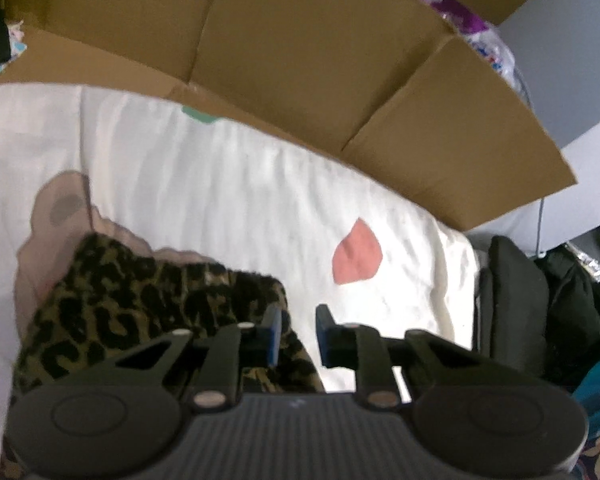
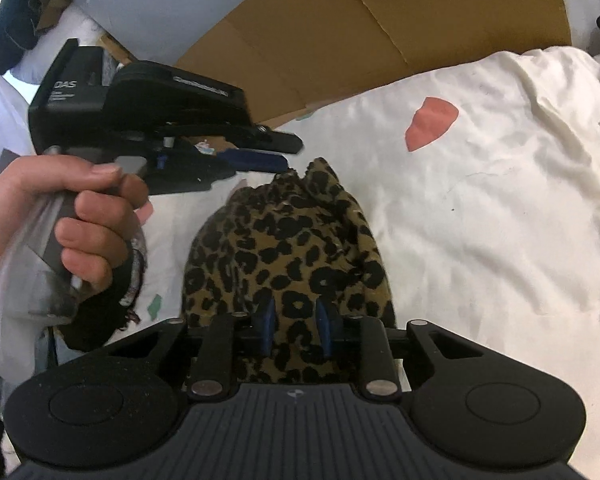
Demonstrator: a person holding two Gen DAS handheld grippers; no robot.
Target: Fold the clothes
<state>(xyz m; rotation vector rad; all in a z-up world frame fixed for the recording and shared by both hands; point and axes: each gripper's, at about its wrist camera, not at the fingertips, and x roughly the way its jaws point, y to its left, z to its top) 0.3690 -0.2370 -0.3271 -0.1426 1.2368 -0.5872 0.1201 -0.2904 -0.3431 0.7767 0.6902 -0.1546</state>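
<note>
A person's hand (image 2: pixel 60 216) on the far left grips the left gripper (image 2: pixel 260 152), seen side-on in the right wrist view; its fingertips sit at the far tip of the leopard-print garment (image 2: pixel 288 248), but whether they touch the fabric can't be told. In the left wrist view that gripper (image 1: pixel 298 334) has a narrow gap w/ white cover showing through, nothing pinched; blurry, though. The garment (image 1: pixel 140 300) lies bunched left of those fingers, its near part hidden under the gripper body. It rests on the white bedcover (image 2: pixel 480 220). The right gripper (image 2: pixel 296 330) hangs over the garment's near end, jaws narrowly apart, fabric behind the gap; contact unclear. Cardboard (image 1: pixel 320 60) stands behind, top cut off. Dark bags (image 1: pixel 540 300) at far right, hard to make out.
</note>
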